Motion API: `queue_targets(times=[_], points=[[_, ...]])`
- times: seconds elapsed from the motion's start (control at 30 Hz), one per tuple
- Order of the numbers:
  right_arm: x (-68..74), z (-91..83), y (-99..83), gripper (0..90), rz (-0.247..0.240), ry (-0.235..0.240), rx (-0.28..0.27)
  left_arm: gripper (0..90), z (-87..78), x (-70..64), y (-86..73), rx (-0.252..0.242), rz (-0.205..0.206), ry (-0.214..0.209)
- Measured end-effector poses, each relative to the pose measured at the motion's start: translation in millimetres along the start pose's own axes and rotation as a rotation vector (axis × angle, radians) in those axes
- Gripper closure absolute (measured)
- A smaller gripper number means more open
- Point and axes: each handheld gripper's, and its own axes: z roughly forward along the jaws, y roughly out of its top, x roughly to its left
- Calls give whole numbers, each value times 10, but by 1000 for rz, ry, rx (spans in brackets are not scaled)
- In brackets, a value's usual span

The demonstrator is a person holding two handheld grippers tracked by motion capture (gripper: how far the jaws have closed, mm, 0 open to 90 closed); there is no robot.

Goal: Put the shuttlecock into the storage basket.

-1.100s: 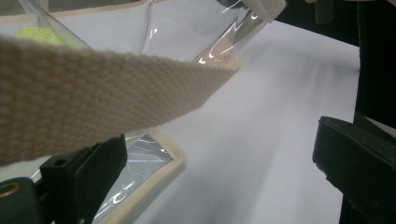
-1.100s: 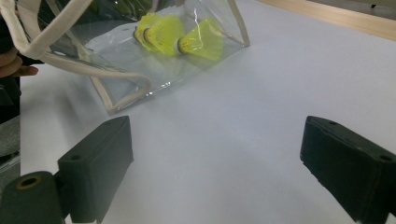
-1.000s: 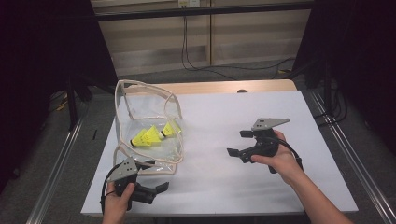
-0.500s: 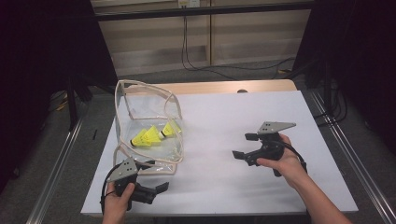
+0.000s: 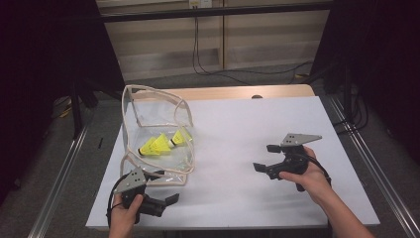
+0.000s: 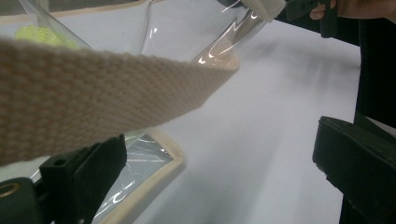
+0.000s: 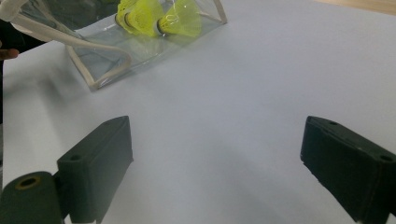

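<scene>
— The left gripper (image 5: 161,201)?
— Jaws spread wide, gripping nothing, a woven strap (image 6: 93,98) crossing above them. The right gripper (image 5: 267,158) gapes too, over bare table (image 5: 237,124).
— And the clear bag (image 5: 158,134)?
— Back left (two yellow shuttlecocks (image 5: 161,144) inside) — just beyond the left gripper.

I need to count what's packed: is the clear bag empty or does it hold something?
Not empty: yellow shuttlecocks lie inside the clear bag, seen through its wall in the high view and the right gripper view.
</scene>
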Motion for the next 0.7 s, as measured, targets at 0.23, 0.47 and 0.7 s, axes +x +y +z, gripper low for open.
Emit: queue_targets(times=[0.23, 0.47, 0.7], points=[[-44, -57, -76, 89, 10, -10, -2, 30, 5, -6, -1, -3, -3, 4], [-77, -108, -147, 89, 13, -23, -4, 31, 13, -9, -3, -4, -6, 1], [-100, -164, -200, 89, 11, -30, -8, 31, 13, -11, -1, -1, -8, 0]])
